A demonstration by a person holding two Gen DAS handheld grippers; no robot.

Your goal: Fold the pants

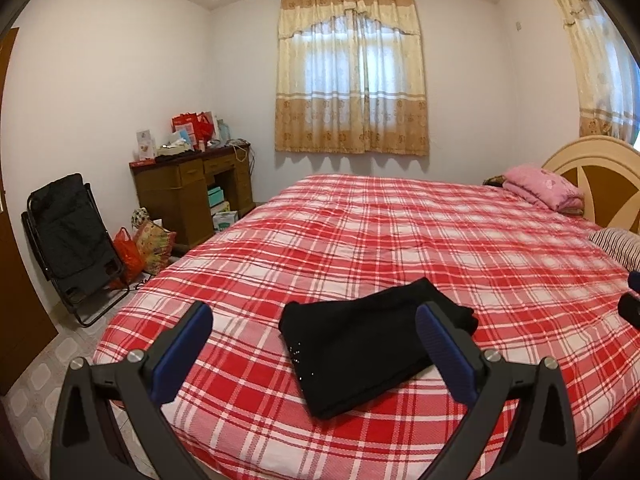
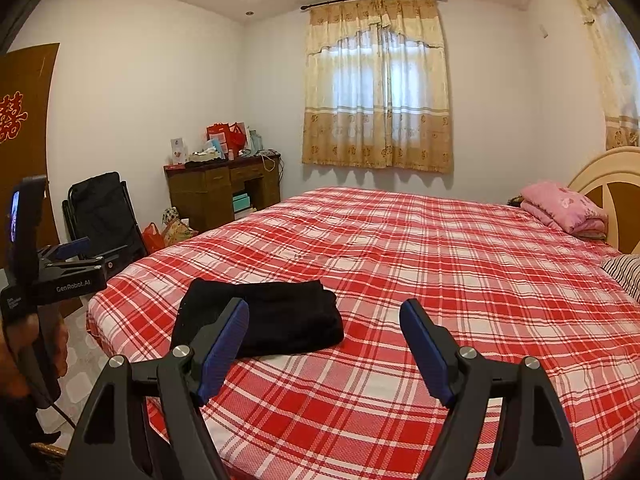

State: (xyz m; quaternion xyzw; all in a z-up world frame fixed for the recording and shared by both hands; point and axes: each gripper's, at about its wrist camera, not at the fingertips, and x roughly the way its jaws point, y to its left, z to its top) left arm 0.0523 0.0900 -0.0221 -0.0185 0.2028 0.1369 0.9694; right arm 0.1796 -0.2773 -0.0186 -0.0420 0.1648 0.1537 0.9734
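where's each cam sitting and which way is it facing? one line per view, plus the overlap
Left wrist: on the left gripper, jaws open, above the bed's near edge, looking over the folded black pants to the curtained window; the right gripper's tip shows at the right edge.
Right wrist: on the right gripper, jaws open, same heading, pants ahead-left; the left gripper's body and the hand holding it show at the left.
Shared: pants, plaid bed, window, desk.

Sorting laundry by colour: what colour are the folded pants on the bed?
Black pants, clearest in the left wrist view.
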